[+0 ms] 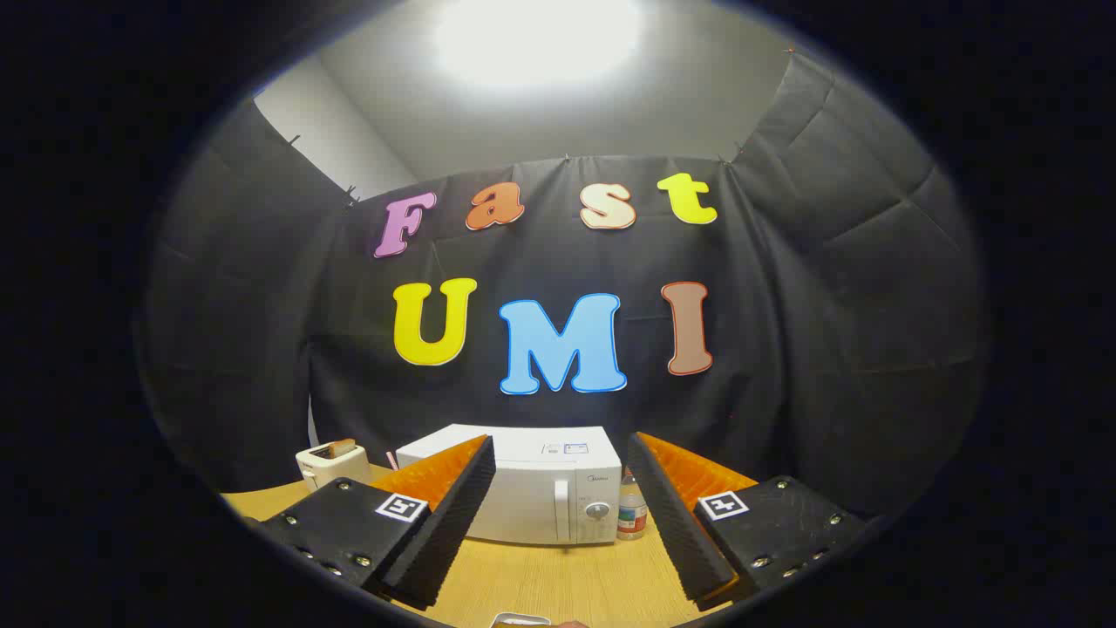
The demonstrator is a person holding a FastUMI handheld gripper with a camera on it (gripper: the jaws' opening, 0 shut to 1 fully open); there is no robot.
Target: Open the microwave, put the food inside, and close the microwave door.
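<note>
The gripper (558, 510) is spread wide, holding nothing; beyond its fingers sits the white microwave (532, 493) (door closed) on the wooden table (558, 580); a toaster (330, 462) left of the microwave, a bottle (631, 513) right.

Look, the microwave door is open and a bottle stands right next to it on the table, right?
Not quite: the gripper view shows the microwave with its door shut. The bottle does stand right beside it on the table. The hand-held gripper is open, its fingers well short of the microwave.
</note>
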